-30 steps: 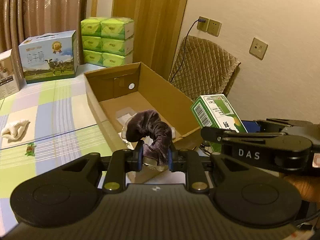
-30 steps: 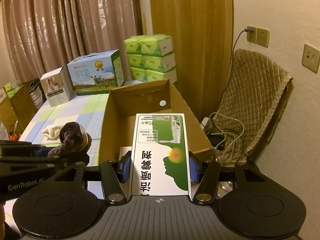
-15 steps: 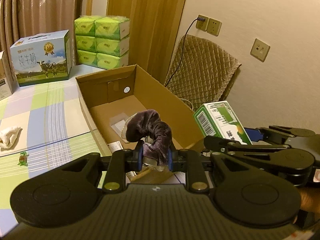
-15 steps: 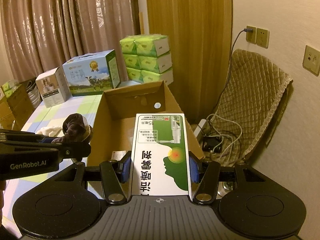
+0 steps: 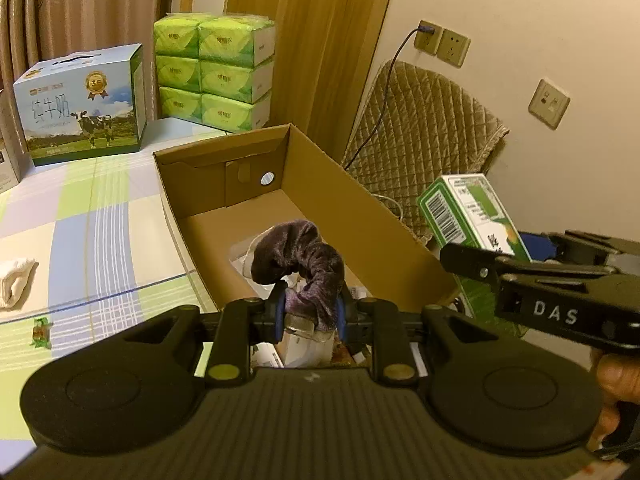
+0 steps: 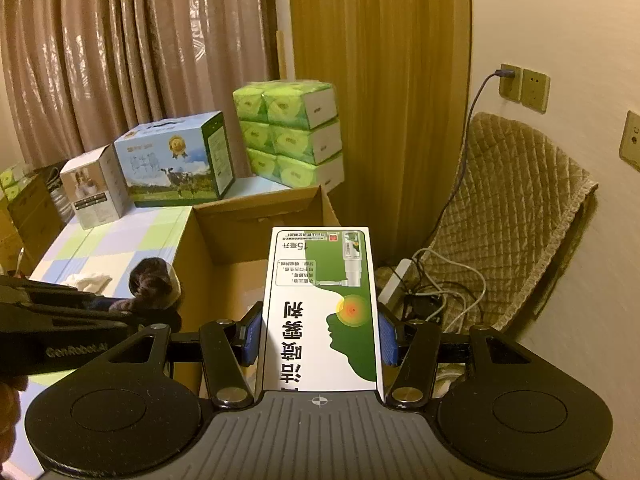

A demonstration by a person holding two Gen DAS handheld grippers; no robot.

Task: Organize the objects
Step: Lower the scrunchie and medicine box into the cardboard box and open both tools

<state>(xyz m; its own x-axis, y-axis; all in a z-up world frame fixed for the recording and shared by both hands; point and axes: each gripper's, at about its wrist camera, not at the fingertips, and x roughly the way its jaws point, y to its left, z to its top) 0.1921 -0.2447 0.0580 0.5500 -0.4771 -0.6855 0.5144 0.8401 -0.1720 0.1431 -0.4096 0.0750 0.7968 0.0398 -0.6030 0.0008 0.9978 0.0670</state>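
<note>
Scrunchie (image 5: pixel 306 264), dark purple velvet, pinched between the blue pads of the left gripper (image 5: pixel 310 314), fingers narrow and closed on its lower end; the loop stands up and curls forward past the fingertips. Directly under and ahead of those fingers sits the open cardboard box (image 5: pixel 372 216), so the scrunchie hangs over its near end. Inside the box, below the fingertips, some small packets and a clear plastic bag (image 5: pixel 244 252), too cluttered to tell apart.

Right gripper (image 6: pixel 320 338) clamps a green-and-white medicine box (image 6: pixel 322 312) flat between its blue pads (image 6: pixel 251 338), fingers set about as wide as the carton, which juts forward well past the tips, print upside down. In the left wrist view this same carton (image 5: pixel 472 216) sits to the right of the left fingers, over the box's right wall. From the right wrist view the scrunchie (image 6: pixel 154 282) and left gripper are to the left of the fingers.

Left of the left fingers, on the checked tablecloth (image 5: pixel 80 216): small green candy wrapper (image 5: pixel 40 330), then a white cloth (image 5: pixel 14 282). Beyond the box: milk carton case (image 5: pixel 82 106) and stacked green tissue packs (image 5: pixel 216 70). Far right of the fingers, a quilted chair (image 5: pixel 420 144) against the wall, with a cable plugged into a wall socket (image 5: pixel 426 36).
</note>
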